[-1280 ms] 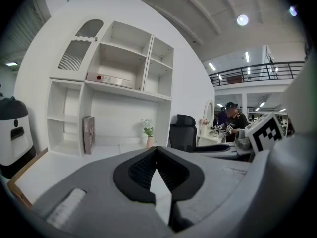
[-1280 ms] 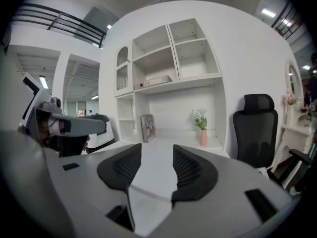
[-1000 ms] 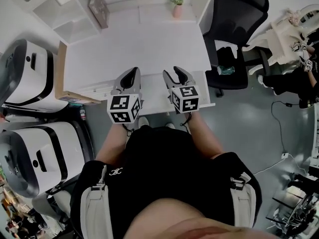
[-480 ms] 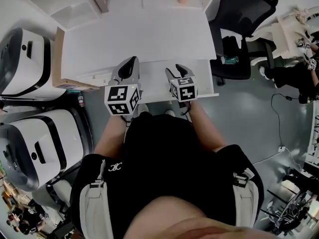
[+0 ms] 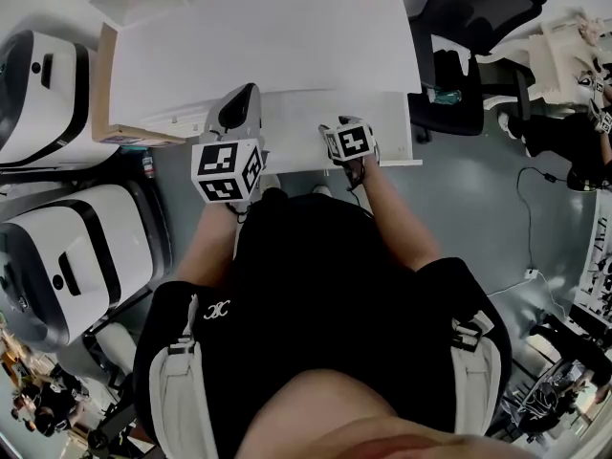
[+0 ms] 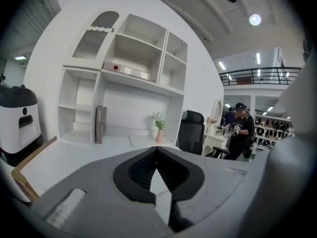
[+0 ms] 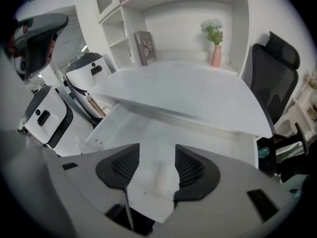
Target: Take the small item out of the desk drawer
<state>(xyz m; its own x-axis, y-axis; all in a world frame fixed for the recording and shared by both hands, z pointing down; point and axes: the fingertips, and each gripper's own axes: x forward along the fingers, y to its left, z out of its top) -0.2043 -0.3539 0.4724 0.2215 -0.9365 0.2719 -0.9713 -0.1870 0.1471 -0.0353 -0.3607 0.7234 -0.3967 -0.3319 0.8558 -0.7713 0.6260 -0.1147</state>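
Head view: right gripper (image 5: pixel 344 128) has dropped & tipped into the open drawer (image 5: pixel 387 130) under the tabletop (image 5: pixel 258 46); left gripper (image 5: pixel 239 105) sits beside it.

Left gripper view: jaws shut, empty, facing shelves (image 6: pixel 133 53).

Right gripper view: jaws just opened wide, nothing gripped. Only here: faint pale small item (image 7: pixel 161 175) on drawer floor between them. Looks set for the pick.
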